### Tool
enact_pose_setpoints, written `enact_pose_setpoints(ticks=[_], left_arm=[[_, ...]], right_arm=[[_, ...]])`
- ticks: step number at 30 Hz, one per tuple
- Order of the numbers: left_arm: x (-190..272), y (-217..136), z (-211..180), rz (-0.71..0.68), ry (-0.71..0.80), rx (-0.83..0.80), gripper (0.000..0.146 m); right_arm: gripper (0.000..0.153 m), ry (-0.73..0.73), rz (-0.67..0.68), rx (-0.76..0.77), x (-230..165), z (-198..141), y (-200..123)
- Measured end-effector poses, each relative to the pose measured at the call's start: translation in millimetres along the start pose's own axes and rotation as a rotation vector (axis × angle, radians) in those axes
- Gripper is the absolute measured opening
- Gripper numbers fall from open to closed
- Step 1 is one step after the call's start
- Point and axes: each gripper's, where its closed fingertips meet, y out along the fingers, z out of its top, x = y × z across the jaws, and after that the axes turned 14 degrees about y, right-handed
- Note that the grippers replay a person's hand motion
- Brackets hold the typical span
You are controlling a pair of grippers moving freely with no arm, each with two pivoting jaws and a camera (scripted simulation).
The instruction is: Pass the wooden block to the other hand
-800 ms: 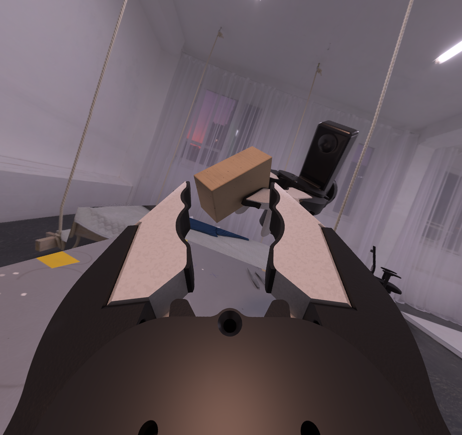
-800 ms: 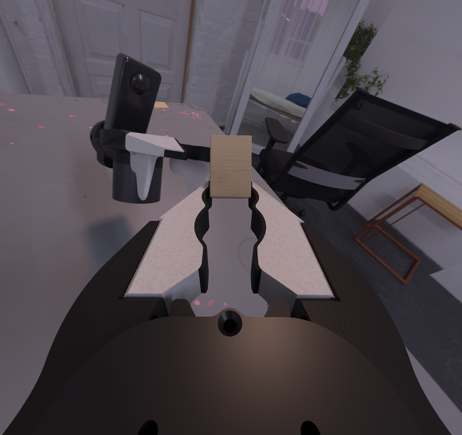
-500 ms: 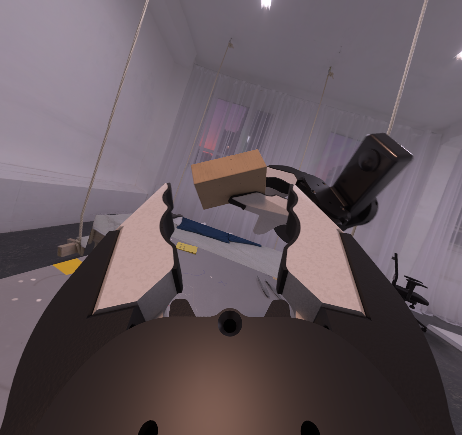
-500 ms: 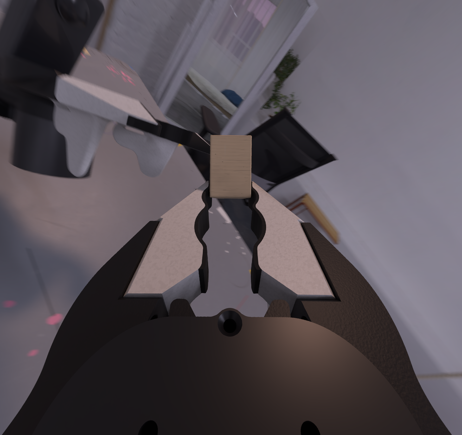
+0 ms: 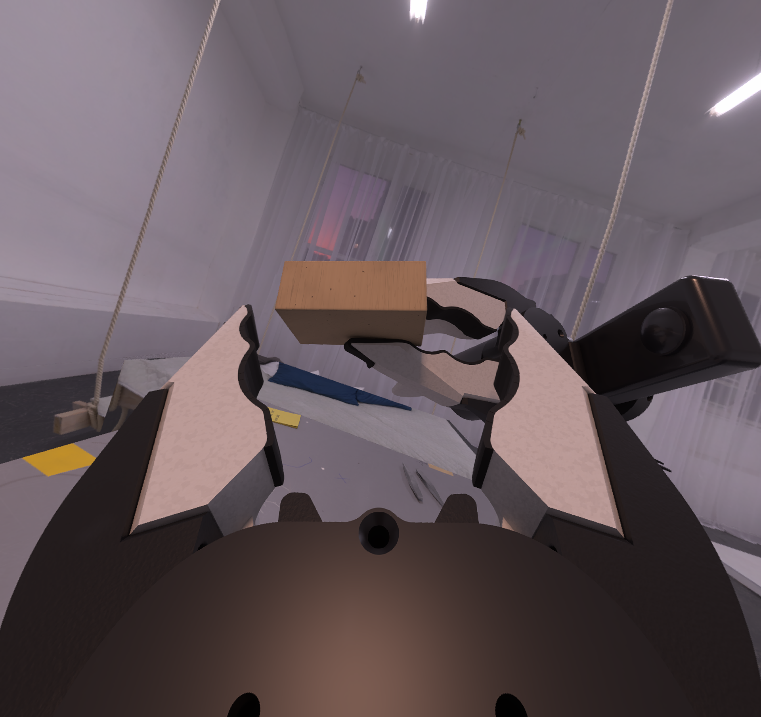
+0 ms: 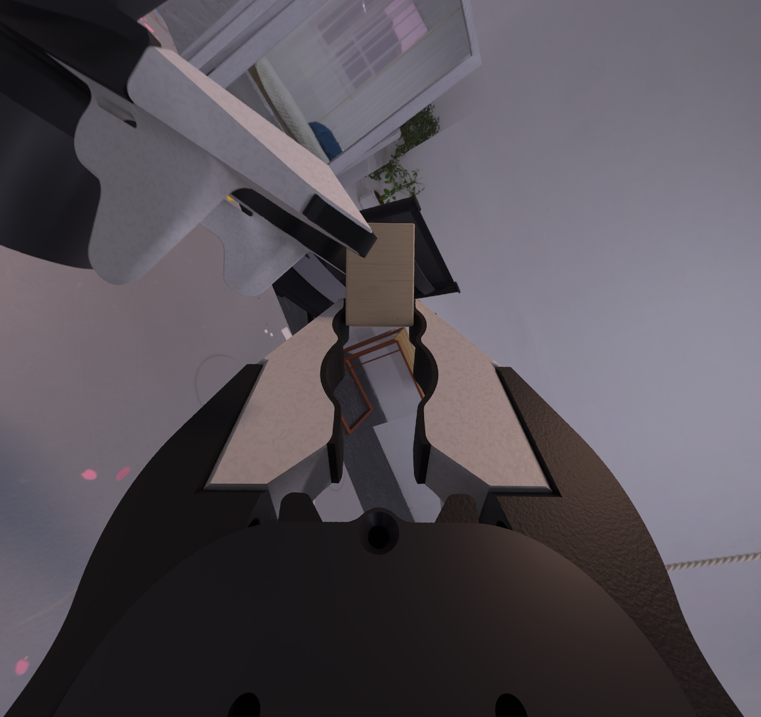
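The wooden block (image 5: 354, 297) is a tan rectangular piece held in the air, level, by one end. My right gripper (image 6: 379, 313) is shut on the block (image 6: 379, 277), which stands up out of its fingertips. In the left wrist view the right gripper's fingers (image 5: 416, 367) reach in from the right and its dark body (image 5: 659, 334) is behind them. My left gripper (image 5: 379, 313) is wide open, and the block's free end is just past its tips, in line with the gap. In the right wrist view one left finger (image 6: 247, 153) reaches the block's upper left corner.
A grey table (image 5: 350, 470) with yellow patches (image 5: 57, 458) lies below. Beyond it are a blue cloth (image 5: 329, 384) on a white mattress, and ropes (image 5: 164, 186) hanging from the ceiling. A black chair (image 6: 432, 252) and an orange metal frame (image 6: 362, 367) show behind the block.
My left gripper has opened wider. My right gripper has rolled and brought the block closer, so it now sits level in front of the left fingertips.
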Motion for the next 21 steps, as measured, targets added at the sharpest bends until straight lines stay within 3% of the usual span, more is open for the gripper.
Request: enact_pose_setpoints(ticks=[8,13,16,21], left_arm=[[-4.3,-3.2,1.4,-0.01,-0.071,0.056,0.074],[-5.7,-6.7,3.5,-0.061,-0.171,0.119,0.074],[-10.9,-10.0,4.6,-0.059,-0.205,0.137,0.074],[-16.4,-15.1,7.6,-0.062,-0.206,0.137,0.074]], right_arm=[[0.028,0.008,-0.001,0.037,-4.6,10.8,-1.9],[0.029,0.025,0.013,0.04,-8.5,15.2,0.5],[0.052,0.044,0.019,0.028,-8.8,14.2,1.5],[0.062,0.114,0.068,0.075,-7.2,20.5,-7.4]])
